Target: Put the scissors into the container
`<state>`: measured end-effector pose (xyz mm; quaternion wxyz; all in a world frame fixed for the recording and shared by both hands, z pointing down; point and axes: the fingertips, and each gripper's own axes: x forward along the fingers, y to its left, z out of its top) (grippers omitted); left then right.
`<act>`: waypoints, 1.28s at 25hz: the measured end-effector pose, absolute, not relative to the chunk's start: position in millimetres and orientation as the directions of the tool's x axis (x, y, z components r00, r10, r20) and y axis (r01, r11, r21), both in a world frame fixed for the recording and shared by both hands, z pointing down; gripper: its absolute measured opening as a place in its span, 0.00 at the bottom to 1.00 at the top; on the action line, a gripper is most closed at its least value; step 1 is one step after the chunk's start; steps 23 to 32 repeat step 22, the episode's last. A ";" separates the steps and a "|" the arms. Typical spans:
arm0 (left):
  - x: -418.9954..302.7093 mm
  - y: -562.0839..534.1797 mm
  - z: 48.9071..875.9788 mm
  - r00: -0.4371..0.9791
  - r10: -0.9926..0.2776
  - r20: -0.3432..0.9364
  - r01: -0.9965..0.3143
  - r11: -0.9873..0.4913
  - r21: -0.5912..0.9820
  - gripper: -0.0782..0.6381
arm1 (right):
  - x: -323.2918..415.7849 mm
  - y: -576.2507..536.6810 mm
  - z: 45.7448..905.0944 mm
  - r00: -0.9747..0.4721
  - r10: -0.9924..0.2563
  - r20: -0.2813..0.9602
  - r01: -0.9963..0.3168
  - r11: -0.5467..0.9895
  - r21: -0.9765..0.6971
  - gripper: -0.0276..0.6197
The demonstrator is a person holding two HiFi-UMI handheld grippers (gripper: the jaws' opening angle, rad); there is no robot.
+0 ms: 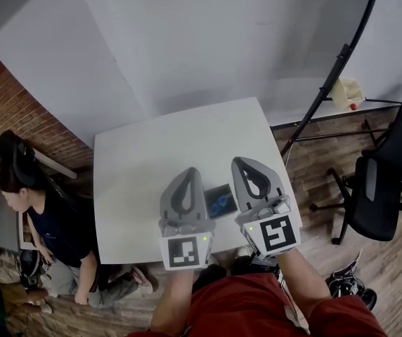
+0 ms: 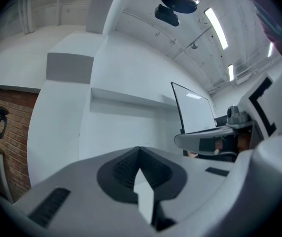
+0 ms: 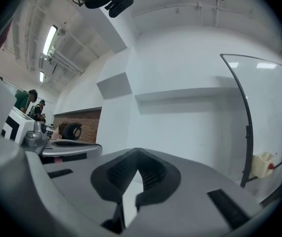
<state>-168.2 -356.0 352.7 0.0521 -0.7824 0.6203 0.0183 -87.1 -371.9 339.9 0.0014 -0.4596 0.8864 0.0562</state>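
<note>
Because both gripper views look up at the pale wall and not down, I have only the head view to judge by, and that is the first risk: I am working nearly blind around the task's things. The white square table fills the middle of the frame. Low on it, the grey left gripper and the grey right gripper lie side by side, each with its jaws pressed together on nothing. Between them, just beside both, sits the small dark square container. Inside it shows a blue shape that I take for the blue-handled scissors, so the task looks close to done. It is too small to tell whether they lie fully below the rim.

I would say the danger is a sideways swing as I pull back. Either gripper body could clip the container, shove it across the table or tip it, and spill the scissors out.
</note>
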 end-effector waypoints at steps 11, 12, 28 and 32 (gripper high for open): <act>-171.9 -358.4 354.9 0.219 -0.972 -0.089 -0.975 -0.214 -0.061 0.11 | -87.2 -377.5 345.1 -0.586 -0.810 -0.040 -0.809 0.581 0.088 0.05; -171.6 -358.5 354.8 0.219 -0.972 -0.088 -0.975 -0.215 -0.061 0.11 | -86.7 -377.9 344.8 -0.586 -0.810 -0.041 -0.809 0.581 0.087 0.06; -171.2 -359.2 350.7 0.219 -0.971 -0.099 -0.975 -0.213 -0.059 0.11 | -87.8 -380.0 343.8 -0.595 -0.802 -0.043 -0.802 0.590 0.090 0.06; -171.2 -359.2 350.7 0.219 -0.971 -0.099 -0.975 -0.213 -0.059 0.11 | -87.8 -380.0 343.8 -0.595 -0.802 -0.043 -0.802 0.590 0.090 0.06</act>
